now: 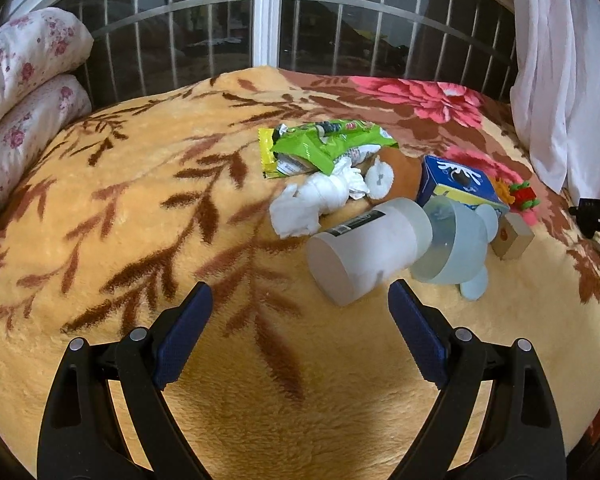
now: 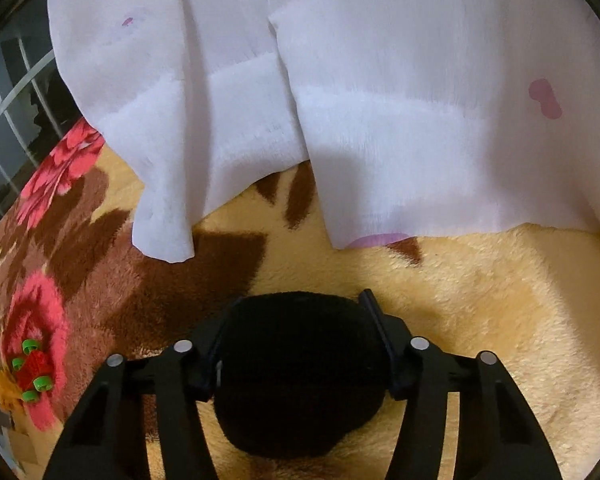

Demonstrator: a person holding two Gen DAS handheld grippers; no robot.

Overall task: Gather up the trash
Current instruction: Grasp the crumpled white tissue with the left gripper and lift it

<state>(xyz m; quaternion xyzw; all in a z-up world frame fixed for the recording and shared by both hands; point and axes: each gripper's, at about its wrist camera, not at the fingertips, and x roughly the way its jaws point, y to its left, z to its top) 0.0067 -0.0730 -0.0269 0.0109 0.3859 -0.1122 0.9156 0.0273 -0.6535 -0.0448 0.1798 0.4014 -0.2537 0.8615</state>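
**Right gripper clamps a black fuzzy object; left gripper hangs open over the bed**

The left gripper [image 1: 300, 312] stands with its jaws spread wide and nothing between them, above a yellow-and-brown floral blanket [image 1: 120, 208]. Just beyond its right finger lies a frosted white cylindrical container [image 1: 364, 248] on its side, its far end touching a pale blue translucent piece [image 1: 456, 240].

Farther off sits the pile of trash: a crumpled white tissue [image 1: 316, 204] at the near left of the heap, a green snack wrapper [image 1: 332, 144] behind it, and a yellow wrapper edge [image 1: 267, 152] poking out at the wrapper's left. A brown and white plush toy [image 1: 396, 176] lies between the tissue and a blue carton [image 1: 456, 184]. Right of the carton are a small beige box [image 1: 514, 238] and a red and green toy [image 1: 522, 196].

Floral pillows [image 1: 24, 80] are stacked at the far left, a barred window [image 1: 268, 12] runs along the back, and a white curtain [image 1: 556, 60] hangs at the right.

In the right wrist view, the right gripper [image 2: 298, 360] presses both fingers against the sides of a rounded black fuzzy object [image 2: 300, 372], held just above the blanket near the curtain's hem. What the object is cannot be told.
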